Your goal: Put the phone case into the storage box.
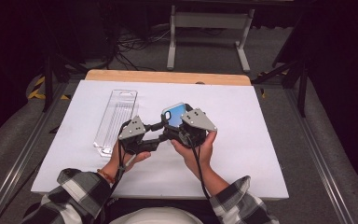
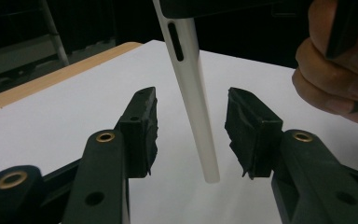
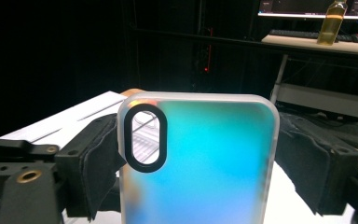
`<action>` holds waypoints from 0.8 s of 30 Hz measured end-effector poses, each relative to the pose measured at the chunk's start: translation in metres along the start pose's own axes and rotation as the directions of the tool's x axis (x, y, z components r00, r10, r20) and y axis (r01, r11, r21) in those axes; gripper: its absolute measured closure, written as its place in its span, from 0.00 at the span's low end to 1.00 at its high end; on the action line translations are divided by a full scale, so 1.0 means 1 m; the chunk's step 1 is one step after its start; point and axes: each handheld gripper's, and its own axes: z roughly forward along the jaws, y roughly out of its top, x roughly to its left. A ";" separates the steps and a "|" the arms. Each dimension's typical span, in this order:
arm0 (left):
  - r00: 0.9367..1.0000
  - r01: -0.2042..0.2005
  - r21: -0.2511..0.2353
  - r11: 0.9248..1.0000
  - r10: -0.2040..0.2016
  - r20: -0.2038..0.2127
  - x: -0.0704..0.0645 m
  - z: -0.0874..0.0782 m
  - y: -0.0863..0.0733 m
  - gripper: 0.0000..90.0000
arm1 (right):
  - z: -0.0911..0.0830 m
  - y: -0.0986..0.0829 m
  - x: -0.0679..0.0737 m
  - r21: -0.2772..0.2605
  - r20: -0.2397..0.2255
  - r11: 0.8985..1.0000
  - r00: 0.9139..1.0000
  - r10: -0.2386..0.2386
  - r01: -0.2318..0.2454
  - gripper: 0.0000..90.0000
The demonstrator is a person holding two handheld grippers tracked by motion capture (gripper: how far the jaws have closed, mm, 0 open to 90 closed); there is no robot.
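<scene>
The right gripper (image 3: 200,158) clamps a phone case (image 3: 200,158) by its two long edges, holding it upright above the table (image 1: 242,140), just right of the clear plastic box (image 1: 114,119). The left gripper (image 2: 191,135) stands wide open, its jaws on either side of the case's edge, apparently not touching it.

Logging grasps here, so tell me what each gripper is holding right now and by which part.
The right gripper clamps the phone case by its two long side edges. The left gripper is open, straddling the case's edge without touching.
</scene>
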 end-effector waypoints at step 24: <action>1.000 -0.015 -0.062 0.998 0.014 -0.021 0.004 -0.010 0.008 0.77 | -0.004 -0.004 0.013 -0.037 0.011 0.998 0.999 -0.047 0.048 0.19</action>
